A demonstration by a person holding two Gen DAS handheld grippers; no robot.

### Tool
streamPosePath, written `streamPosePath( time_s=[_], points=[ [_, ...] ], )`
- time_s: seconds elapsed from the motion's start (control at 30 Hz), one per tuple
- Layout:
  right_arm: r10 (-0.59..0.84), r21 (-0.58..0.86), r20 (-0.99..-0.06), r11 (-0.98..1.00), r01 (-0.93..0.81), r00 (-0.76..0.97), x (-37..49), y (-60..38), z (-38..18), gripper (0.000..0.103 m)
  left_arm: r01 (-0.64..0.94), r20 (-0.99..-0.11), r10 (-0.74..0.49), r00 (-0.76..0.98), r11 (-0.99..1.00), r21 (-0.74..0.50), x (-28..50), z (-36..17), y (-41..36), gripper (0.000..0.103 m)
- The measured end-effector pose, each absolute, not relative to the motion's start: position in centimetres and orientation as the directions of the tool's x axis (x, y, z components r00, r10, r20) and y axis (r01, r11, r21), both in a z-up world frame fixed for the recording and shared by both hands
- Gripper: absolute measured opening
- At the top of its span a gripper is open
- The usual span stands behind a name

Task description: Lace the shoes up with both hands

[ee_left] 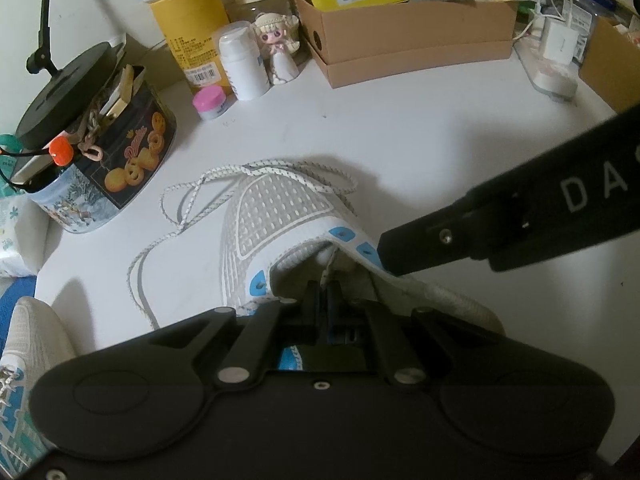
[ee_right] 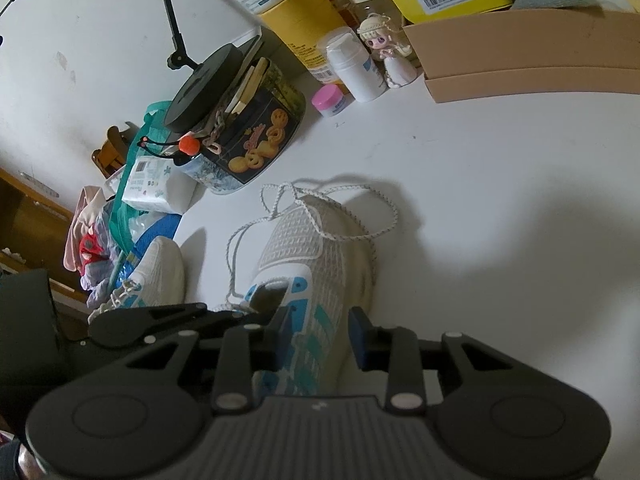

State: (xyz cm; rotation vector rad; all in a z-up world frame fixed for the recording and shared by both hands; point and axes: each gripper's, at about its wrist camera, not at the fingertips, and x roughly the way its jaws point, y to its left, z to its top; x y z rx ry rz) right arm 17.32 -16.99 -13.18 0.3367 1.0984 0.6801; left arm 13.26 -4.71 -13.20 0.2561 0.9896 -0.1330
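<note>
Two shoes [ee_right: 304,256] [ee_right: 156,276], one loose lace [ee_right: 320,216].

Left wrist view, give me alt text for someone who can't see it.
The left gripper, fingers nearly closed on a lace end, sits at the throat of a white mesh shoe on a white table. The right gripper reaches in from the right; loose lace trails left, clutter behind.

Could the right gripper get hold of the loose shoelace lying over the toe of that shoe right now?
Probably yes. The right gripper stands open over the shoe, and the shoelace lies exposed ahead on the toe with nothing covering it, though the left gripper crowds close by.
</note>
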Motion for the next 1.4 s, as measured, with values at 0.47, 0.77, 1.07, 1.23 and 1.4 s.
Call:
streamPosePath(
  time_s=[0.47, 0.77, 1.07, 1.23, 1.4],
  points=[
    [0.648, 0.556, -0.708, 0.757, -0.344, 0.282, 17.7, -16.8, -13.2, 0.032, 0.267, -0.793, -0.068, 0.606, 0.956, 0.122, 12.9, -13.0, -4.5, 0.001],
    [0.647, 0.555, -0.698, 0.759, -0.340, 0.305, 18.4, -15.7, -13.4, 0.028, 0.330, -0.734, -0.113, 0.670, 0.930, 0.159, 12.1, -13.0, -4.5, 0.001],
    [0.646, 0.554, -0.689, 0.762, -0.336, 0.329, 19.1, -14.7, -13.6, 0.012, 0.336, -0.732, -0.119, 0.671, 0.929, 0.157, 12.1, -13.0, -4.4, 0.001],
    [0.646, 0.553, -0.684, 0.763, -0.336, 0.340, 19.4, -14.1, -13.7, 0.010, 0.336, -0.735, -0.119, 0.668, 0.929, 0.155, 12.0, -12.9, -4.3, 0.001],
    [0.623, 0.518, -0.691, 0.781, -0.349, 0.367, 18.6, -13.6, -13.3, 0.004, 0.331, -0.738, -0.113, 0.666, 0.930, 0.157, 12.0, -12.9, -4.3, 0.001]
  ],
)
